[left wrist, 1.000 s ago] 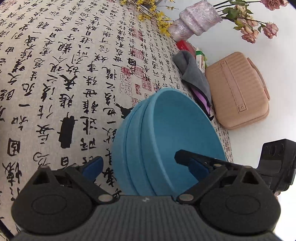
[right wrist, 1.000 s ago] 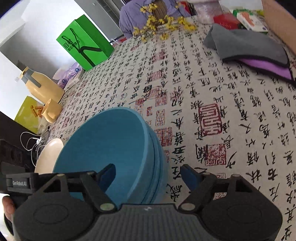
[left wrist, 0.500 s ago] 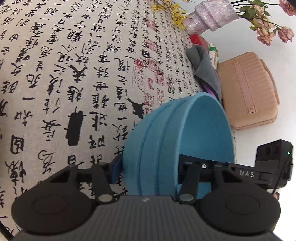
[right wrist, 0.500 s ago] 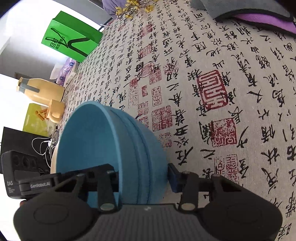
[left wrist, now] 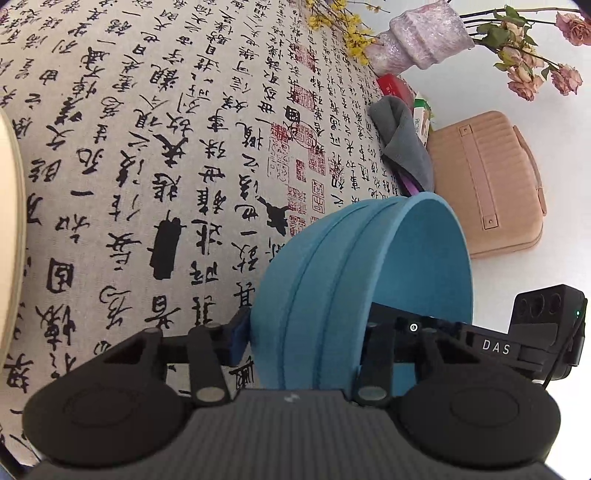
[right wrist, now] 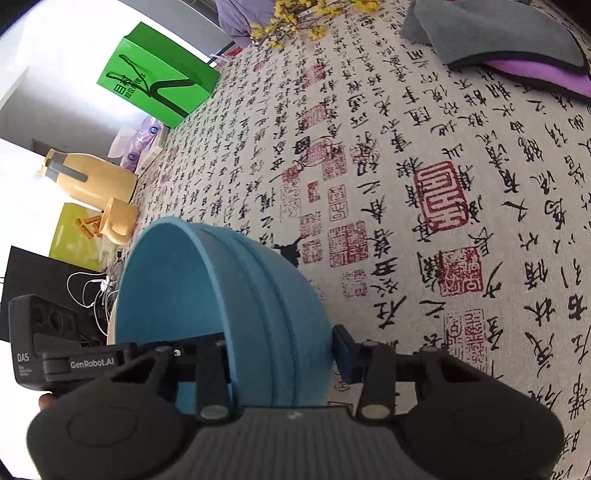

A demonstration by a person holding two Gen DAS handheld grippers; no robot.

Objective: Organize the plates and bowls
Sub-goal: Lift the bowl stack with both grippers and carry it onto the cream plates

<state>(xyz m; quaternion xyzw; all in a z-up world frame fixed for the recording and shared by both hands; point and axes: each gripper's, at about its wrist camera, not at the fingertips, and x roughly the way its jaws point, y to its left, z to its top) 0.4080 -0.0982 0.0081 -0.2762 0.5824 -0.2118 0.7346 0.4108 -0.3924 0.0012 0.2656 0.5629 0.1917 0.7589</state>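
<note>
my left gripper [left wrist: 306, 339] clamped on the blue bowls' [left wrist: 354, 280] near rim, my right gripper [right wrist: 280, 350] clamped on the opposite rim, stack tilted above the tablecloth [left wrist: 166, 147]

A: Where does the left wrist view sit?

B: Right behind the left gripper [left wrist: 306, 339], looking forward along its fingers, very close to the stack of blue bowls [left wrist: 332, 280]. It faces across the calligraphy tablecloth [left wrist: 147, 147] towards the vase [left wrist: 424, 37] and the tan case [left wrist: 487, 184].

A: And the right wrist view?

B: Behind the right gripper [right wrist: 280, 350], equally close, facing the green bag [right wrist: 155, 77].

A: What do they share?

B: The blue bowls [right wrist: 229, 295], the tablecloth [right wrist: 443, 184], the grey cloth [left wrist: 402, 144] [right wrist: 487, 33], and each sees the other gripper.
</note>
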